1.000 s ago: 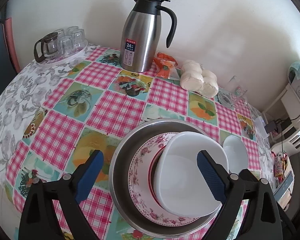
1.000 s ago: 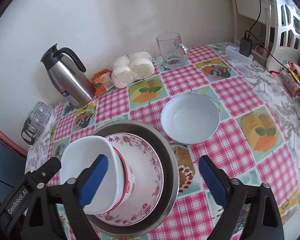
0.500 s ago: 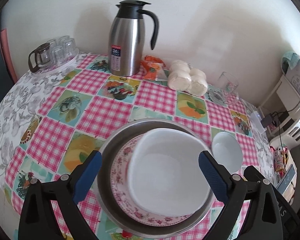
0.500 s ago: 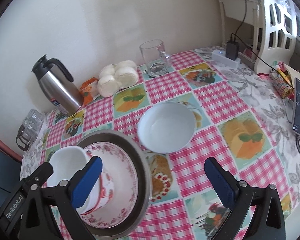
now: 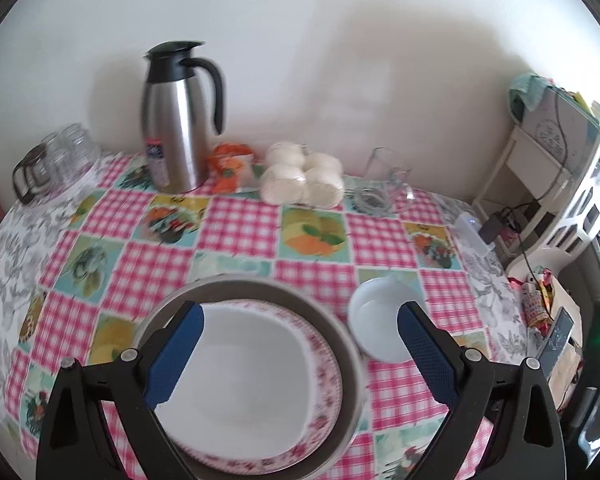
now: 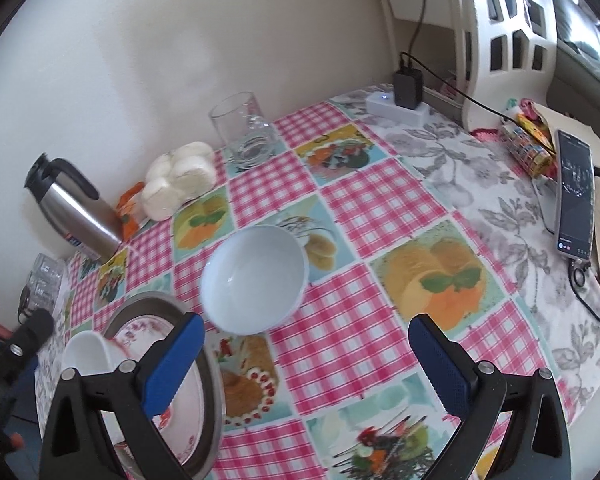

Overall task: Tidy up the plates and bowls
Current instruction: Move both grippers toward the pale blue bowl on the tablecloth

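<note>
A steel pan [image 5: 352,344] holds a pink floral plate [image 5: 324,396], and a large white bowl [image 5: 244,376] sits on the plate. My left gripper [image 5: 296,360] is open and empty above this stack. A small white bowl [image 6: 256,278] stands alone on the checked tablecloth, right of the pan; it also shows in the left wrist view [image 5: 380,320]. My right gripper [image 6: 306,364] is open and empty, just in front of the small bowl. The stack shows at the lower left of the right wrist view [image 6: 140,320].
A steel thermos jug [image 5: 178,120], an orange packet [image 5: 228,164], bagged white buns [image 5: 300,180] and a glass mug [image 5: 384,184] line the wall. A tray of glasses [image 5: 52,160] sits far left. A power strip [image 6: 396,104] and phone [image 6: 574,208] lie to the right.
The left gripper has drawn back and up from the stack, and the large white bowl now sits level on the plate. The right gripper has moved right, toward the small bowl.
</note>
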Demonstrator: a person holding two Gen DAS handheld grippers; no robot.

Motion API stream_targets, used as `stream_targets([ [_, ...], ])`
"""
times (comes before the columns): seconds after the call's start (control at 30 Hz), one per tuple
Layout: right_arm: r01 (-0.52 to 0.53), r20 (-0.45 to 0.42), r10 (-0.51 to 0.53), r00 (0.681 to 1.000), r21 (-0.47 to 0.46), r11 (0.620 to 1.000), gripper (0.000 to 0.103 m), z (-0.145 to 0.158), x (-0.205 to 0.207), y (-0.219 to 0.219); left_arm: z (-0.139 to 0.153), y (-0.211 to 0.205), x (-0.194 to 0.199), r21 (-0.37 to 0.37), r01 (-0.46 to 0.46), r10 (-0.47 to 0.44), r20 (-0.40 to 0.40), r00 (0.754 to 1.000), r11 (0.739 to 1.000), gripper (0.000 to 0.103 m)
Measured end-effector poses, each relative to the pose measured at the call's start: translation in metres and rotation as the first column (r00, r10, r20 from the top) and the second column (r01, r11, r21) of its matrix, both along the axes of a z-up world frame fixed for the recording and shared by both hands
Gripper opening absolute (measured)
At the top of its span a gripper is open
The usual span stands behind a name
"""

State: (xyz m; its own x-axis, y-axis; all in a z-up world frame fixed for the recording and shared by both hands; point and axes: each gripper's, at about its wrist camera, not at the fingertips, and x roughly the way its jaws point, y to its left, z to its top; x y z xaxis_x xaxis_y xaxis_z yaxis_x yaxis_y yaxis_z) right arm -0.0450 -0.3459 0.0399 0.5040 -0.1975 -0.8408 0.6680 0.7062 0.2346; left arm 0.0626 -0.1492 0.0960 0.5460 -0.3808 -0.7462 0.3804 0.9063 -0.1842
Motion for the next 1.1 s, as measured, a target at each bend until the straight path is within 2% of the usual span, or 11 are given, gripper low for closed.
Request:
stream_targets([
  [0.1,0.008,-0.014,-0.007,1.0,0.012,1.0,0.103,-0.007,0.002,-0.01,0.001,-0.017,0.002,0.0,0.054,-0.054,-0.007,0.999,0.999,0.098],
  [0.3,0.002,-0.023,-0.001,1.0,0.054,0.999,0.103,-0.024,0.009,-0.023,-0.004,-0.055,0.003,0.048,0.126,-0.126,-0.009,0.992,0.991,0.098],
  [0.67,0.014,-0.038,-0.01,0.999,0.114,0.993,0.101,-0.055,0.022,-0.043,-0.034,-0.097,0.015,0.126,0.175,-0.173,-0.033,0.984,0.976,0.097],
  [0.73,0.017,-0.035,-0.013,0.999,0.12,0.993,0.098,-0.059,0.024,-0.045,-0.038,-0.102,0.016,0.136,0.181,-0.178,-0.032,0.983,0.974,0.094],
  [0.83,0.022,-0.034,-0.018,0.999,0.124,0.992,0.094,-0.063,0.028,-0.047,-0.044,-0.11,0.017,0.139,0.201,-0.197,-0.039,0.98,0.97,0.085],
  [0.97,0.031,-0.039,-0.026,0.999,0.134,0.991,0.088,-0.07,0.033,-0.051,-0.054,-0.116,0.023,0.147,0.203,-0.197,-0.054,0.979,0.968,0.083],
  [1.03,0.031,-0.047,-0.024,0.999,0.136,0.99,0.08,-0.075,0.036,-0.053,-0.06,-0.119,0.027,0.148,0.201,-0.193,-0.066,0.979,0.968,0.082],
  [1.1,0.03,-0.056,-0.022,0.998,0.141,0.99,0.077,-0.081,0.039,-0.055,-0.065,-0.121,0.031,0.143,0.198,-0.188,-0.077,0.979,0.97,0.075],
])
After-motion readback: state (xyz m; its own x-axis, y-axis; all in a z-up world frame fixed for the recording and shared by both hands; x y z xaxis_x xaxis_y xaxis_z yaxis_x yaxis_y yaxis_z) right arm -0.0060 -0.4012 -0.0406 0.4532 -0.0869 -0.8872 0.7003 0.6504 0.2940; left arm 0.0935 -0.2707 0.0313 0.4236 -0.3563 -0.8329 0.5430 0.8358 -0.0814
